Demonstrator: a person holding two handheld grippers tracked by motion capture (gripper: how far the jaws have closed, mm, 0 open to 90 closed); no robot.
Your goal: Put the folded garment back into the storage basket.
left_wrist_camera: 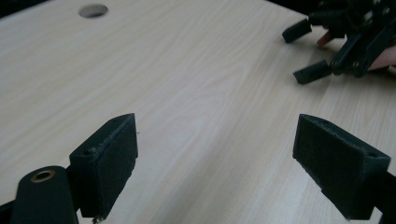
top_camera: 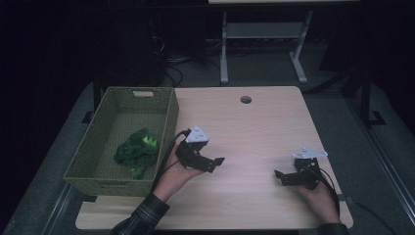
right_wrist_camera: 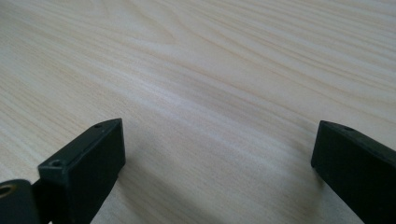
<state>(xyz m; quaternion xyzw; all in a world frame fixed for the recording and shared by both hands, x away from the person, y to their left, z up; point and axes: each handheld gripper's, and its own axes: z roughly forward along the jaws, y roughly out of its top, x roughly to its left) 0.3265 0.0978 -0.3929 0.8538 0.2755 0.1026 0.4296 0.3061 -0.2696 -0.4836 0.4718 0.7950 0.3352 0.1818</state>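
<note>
Both sets of tongs, left gripper (top_camera: 218, 161) and right gripper (top_camera: 280, 175), gape wide and empty right of the basket (top_camera: 169, 117); green plush toy (top_camera: 137, 152) lies inside it, so I'd approach from above.

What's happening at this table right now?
A person sits at a light wooden table with a two-jaw gripper in each hand. The left gripper and the right gripper both rest low over bare tabletop, jaws open and holding nothing, pointing roughly toward each other. A green woven basket stands on the table's left side, with a green plush toy lying inside it. Neither gripper is touching the basket or the toy.
</note>
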